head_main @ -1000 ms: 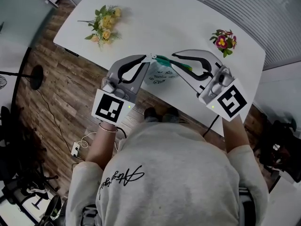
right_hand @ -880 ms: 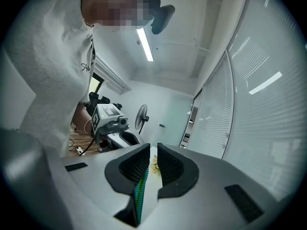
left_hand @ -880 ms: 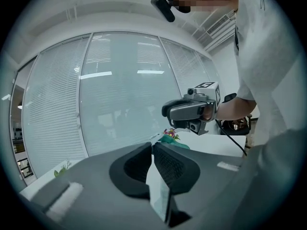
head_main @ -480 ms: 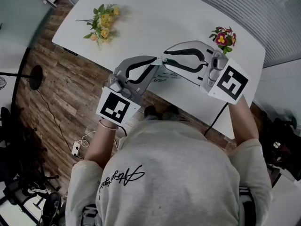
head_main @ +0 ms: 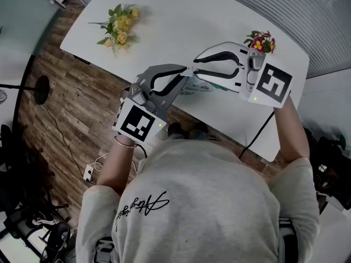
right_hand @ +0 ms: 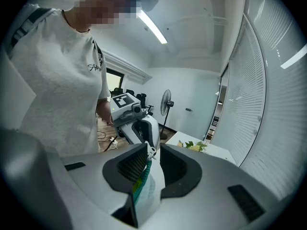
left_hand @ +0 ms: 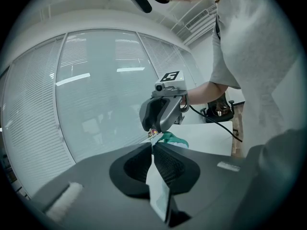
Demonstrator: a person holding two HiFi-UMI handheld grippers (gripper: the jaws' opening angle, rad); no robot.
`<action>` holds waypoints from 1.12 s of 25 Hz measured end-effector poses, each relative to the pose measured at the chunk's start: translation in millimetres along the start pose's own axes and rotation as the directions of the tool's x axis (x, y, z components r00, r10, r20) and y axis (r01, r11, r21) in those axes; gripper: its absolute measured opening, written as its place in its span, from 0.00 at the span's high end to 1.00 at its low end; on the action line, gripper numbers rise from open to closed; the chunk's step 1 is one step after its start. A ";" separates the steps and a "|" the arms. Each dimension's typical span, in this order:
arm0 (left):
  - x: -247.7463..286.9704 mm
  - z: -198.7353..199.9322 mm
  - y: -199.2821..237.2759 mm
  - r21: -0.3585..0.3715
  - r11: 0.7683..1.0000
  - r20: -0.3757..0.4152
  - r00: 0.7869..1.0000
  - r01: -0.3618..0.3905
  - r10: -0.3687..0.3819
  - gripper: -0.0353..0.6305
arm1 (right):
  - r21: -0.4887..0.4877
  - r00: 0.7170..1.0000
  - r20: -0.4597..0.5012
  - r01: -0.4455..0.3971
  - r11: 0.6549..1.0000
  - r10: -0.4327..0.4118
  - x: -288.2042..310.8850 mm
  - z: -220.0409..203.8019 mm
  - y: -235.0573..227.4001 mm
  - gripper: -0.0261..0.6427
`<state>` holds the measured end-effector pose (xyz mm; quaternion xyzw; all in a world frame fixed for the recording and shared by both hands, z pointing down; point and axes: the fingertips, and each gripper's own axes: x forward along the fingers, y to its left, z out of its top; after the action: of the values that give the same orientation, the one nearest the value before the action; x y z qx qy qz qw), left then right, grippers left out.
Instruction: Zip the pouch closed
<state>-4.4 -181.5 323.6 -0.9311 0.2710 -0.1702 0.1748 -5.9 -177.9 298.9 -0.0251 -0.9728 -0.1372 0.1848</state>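
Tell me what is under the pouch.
Under the pouch only the white table shows, close to its near edge. The patch of tabletop directly beneath is covered by the pouch itself, so anything lying there cannot be seen, nor whether the pouch touches the table.

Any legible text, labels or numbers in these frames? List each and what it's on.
Nothing reads cleanly.
Cursive print on the shirt back: too stylised and blurred to read.
Dark print on the pouch: too small.
Left marker cube, right marker cube: black-and-white patterns only, no words.
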 end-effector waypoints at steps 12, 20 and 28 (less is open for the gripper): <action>2.2 8.0 -10.1 0.080 0.994 -0.045 0.996 0.080 -0.076 0.93 | -0.033 0.990 -0.102 -0.106 0.994 0.102 -1.9 -5.9 16.5 0.84; 3.4 4.9 -17.4 0.082 0.991 -0.055 0.993 0.105 -0.101 0.93 | -0.081 0.980 -0.139 -0.154 0.985 0.142 -1.6 -11.5 26.1 0.86; -1.3 -2.1 -12.4 0.068 0.994 -0.057 0.995 0.084 -0.080 0.93 | -0.180 0.985 -0.143 -0.120 0.976 0.094 -0.6 -9.4 24.1 0.90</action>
<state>-0.8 -171.5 330.4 -0.9297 0.2310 -0.2121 0.1929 0.3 -157.3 313.3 -0.0856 -0.9382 -0.2198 0.2532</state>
